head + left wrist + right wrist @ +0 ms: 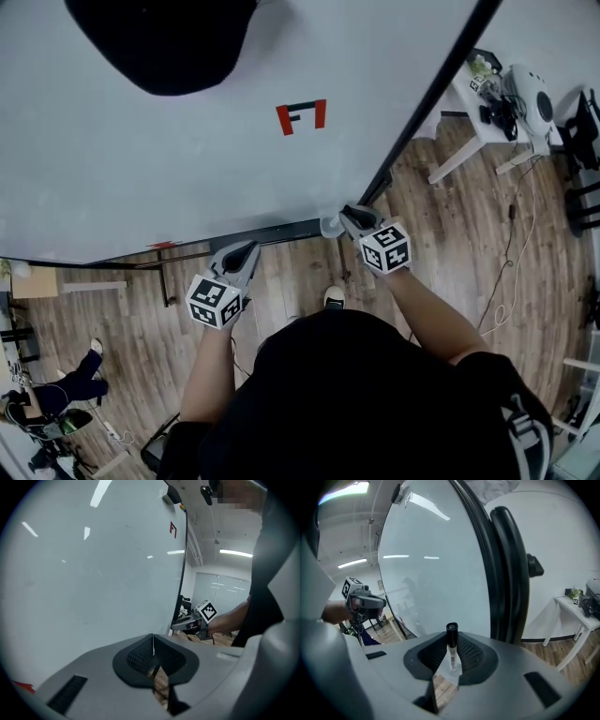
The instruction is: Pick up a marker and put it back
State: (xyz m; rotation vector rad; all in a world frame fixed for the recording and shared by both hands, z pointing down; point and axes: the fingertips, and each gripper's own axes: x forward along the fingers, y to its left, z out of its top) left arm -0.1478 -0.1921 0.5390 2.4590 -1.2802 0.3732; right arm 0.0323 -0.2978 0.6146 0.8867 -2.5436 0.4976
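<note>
Right hand-held gripper [349, 221] w/ marker [451, 641], whiteboard's black edge [487, 573] close ahead.

Head view looks steeply down; 2 gripper views face along jaws, sharing the whiteboard [187, 169].

The marker [452, 649] between the fingers [401, 667] of the right gripper [351, 216] has a white body and a black cap. The fingers are grey with black textured pads [471, 656]. The whiteboard [187, 159] beyond them is pale grey, with a red mark [301, 116] and a black frame [439, 84]. The floor [469, 234] is brown wooden planks.
</note>
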